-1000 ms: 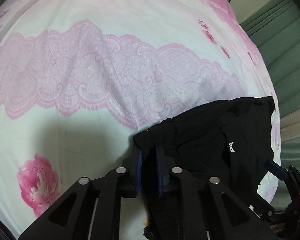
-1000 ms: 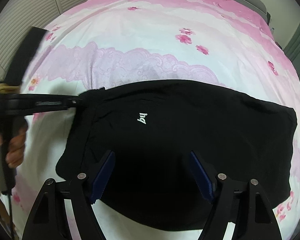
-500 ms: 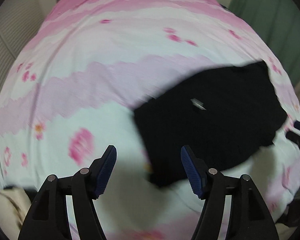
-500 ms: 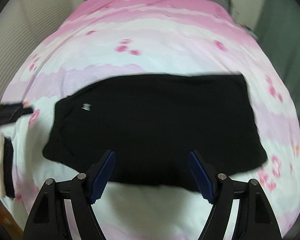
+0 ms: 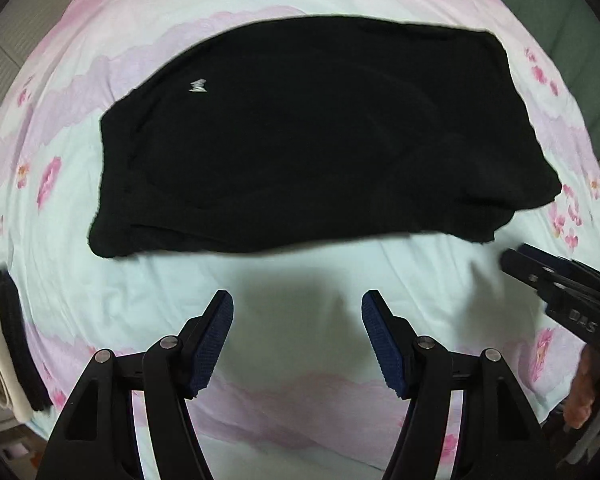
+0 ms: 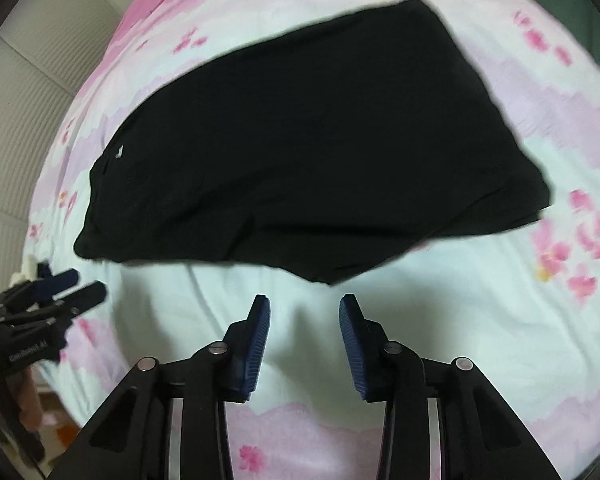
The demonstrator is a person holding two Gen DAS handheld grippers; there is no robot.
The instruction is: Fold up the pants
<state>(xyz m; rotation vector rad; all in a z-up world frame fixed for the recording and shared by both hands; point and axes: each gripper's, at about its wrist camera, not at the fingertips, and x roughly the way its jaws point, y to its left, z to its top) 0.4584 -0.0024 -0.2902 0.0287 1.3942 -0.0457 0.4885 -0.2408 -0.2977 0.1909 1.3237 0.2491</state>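
The black pants [image 5: 308, 140] lie folded in a flat wide rectangle on the pink floral bed sheet [image 5: 300, 276], a small white logo near their left end. They also show in the right wrist view [image 6: 300, 152]. My left gripper [image 5: 297, 304] is open and empty, above the sheet just short of the pants' near edge. My right gripper [image 6: 305, 306] is open and empty, close to the pants' near right corner. Each gripper shows at the edge of the other's view: the right one [image 5: 548, 276], the left one [image 6: 56, 288].
A stack of folded clothes, cream and black [image 5: 4, 340], sits at the bed's left edge. A green curtain [image 5: 556, 12] hangs at the far right. White panelled doors [image 6: 32, 80] stand to the left of the bed.
My left gripper let go of the pants' left end, opened and drew back. Both grippers pulled away toward the near side of the bed. The pants now lie flat. My right gripper's jaws have narrowed.
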